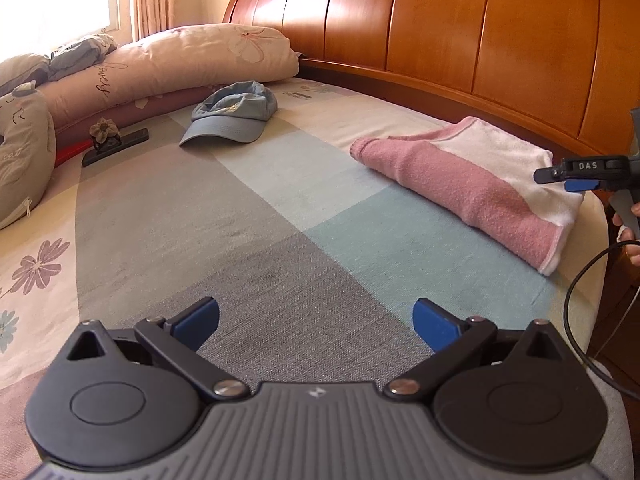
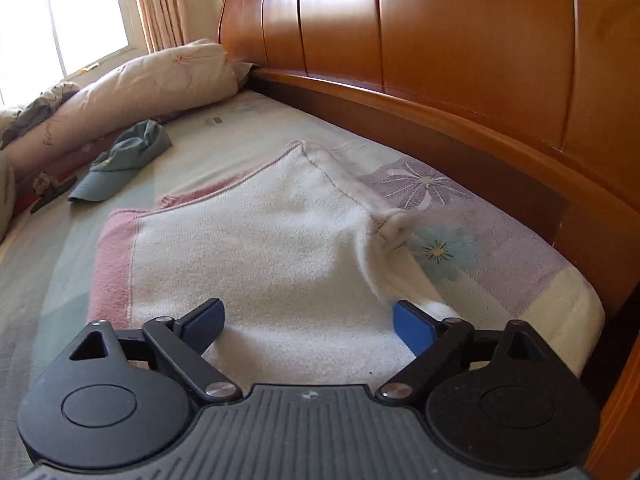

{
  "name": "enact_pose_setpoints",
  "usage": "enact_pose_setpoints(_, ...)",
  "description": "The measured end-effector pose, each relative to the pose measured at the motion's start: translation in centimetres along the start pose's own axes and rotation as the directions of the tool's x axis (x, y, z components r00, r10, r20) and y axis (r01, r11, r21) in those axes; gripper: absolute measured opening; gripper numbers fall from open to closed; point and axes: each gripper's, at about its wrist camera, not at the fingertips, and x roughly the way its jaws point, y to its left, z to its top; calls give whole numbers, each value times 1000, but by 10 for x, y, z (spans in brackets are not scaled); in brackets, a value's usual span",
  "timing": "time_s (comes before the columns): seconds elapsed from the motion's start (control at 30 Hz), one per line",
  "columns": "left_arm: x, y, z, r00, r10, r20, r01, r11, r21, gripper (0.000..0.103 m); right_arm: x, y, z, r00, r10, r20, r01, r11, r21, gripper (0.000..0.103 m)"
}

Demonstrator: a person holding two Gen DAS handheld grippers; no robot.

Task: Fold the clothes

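In the left wrist view, the left gripper hovers with jaws spread and empty above the grey-and-teal checked bedsheet, the folded pink-and-white terry towel lying well apart near the wooden headboard. In the right wrist view, the right gripper stands wide apart over that towel's white panel, pinching nothing. Soft, light and limp, it should be taken at a hemmed corner.

You are in a home bedroom: a bed with a patchwork floral sheet, a glossy wooden headboard, long floral pillows, a curtained window, and a blue cap lying about.
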Motion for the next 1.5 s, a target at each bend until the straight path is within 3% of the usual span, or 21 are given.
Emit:
enact_pose_setpoints(0.07,-1,0,1,1000,4,-1,-4,1000,-5,102,-15,14,-3,999,39,27,-39,999,-13,102)
enact_pose_setpoints(0.2,-5,-3,1,1000,6,-2,-6,1000,-12,102,-32,54,-16,986,163,21,-161,983,-83,103)
enact_pose_setpoints(0.37,-17,-6,1,1000,10,15,-10,1000,5,102,-12,66,-37,990,84,-111,-90,995,-53,103)
enact_pose_setpoints(0.53,-25,-6,2,999,0,33,0,1000,-4,102,-38,77,-40,991,78,-110,-79,997,-7,103)
enact_pose_setpoints(0.7,-37,-16,2,998,-13,59,12,1000,17,102,-61,86,-47,993,20,-119,-20,1000,0,103)
enact_pose_setpoints(0.9,-52,-25,0,994,-74,78,72,997,28,102,-93,101,-57,994,31,-108,-32,999,-10,103)
enact_pose_setpoints(1.17,-69,-37,-5,989,-103,105,100,994,31,102,-130,117,-73,995,25,-96,-29,999,-43,103)
enact_pose_setpoints(1.5,-91,-48,-11,991,-42,130,38,999,32,102,-167,132,-89,997,29,-68,-35,996,-83,103)
